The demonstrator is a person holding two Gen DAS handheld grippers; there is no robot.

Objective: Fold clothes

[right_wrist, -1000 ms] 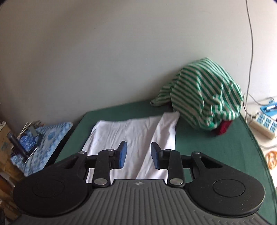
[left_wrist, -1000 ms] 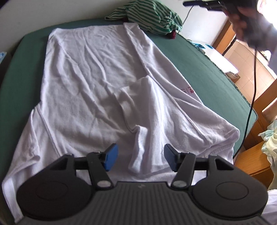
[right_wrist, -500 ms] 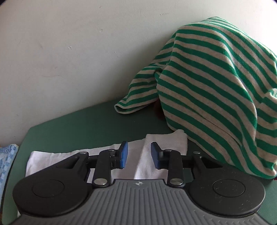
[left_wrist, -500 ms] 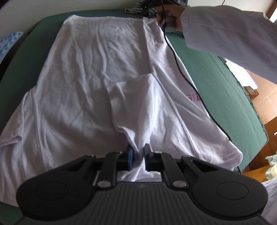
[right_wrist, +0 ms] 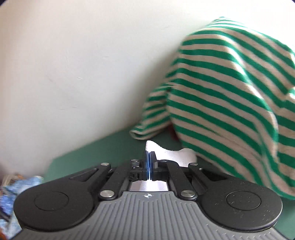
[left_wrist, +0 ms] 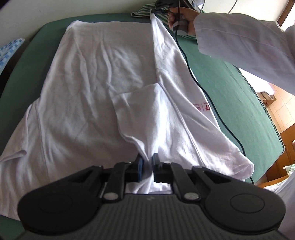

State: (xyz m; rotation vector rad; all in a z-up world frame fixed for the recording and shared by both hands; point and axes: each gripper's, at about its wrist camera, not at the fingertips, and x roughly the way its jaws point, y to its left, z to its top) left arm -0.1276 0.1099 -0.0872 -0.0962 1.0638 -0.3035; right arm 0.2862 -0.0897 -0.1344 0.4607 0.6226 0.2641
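while the white garment [left_wrist: 95, 88] lies spread across the green table [left_wrist: 230, 96], the left hand-held gripper [left_wrist: 147, 169] is nearly closed, its blue-padded fingers [left_wrist: 140, 169] pinching a bunched fold of the white cloth at the near edge. the fold rises from the pinch into a raised flap that sits on top of the flat part of the garment, and a small red print shows on the cloth to the right of it. in the left wrist view the far corner of the same garment is lifted off the table, drawn up toward the right hand [left_wrist: 181, 17], which grips a handle; a dark cable [left_wrist: 193, 77] trails from there down over the cloth and the table's right side.

seen from its own camera, the right hand-held gripper [right_wrist: 148, 166] is closed almost fully, the two blue pads pressed together on a thin edge of the white garment [right_wrist: 173, 154], with a little white corner sticking up just past the fingertips. white cloth also shows below the fingers, close to the gripper body. a green-and-cream striped garment [right_wrist: 230, 96] is heaped just beyond it against the pale wall [right_wrist: 83, 64], touching the table.
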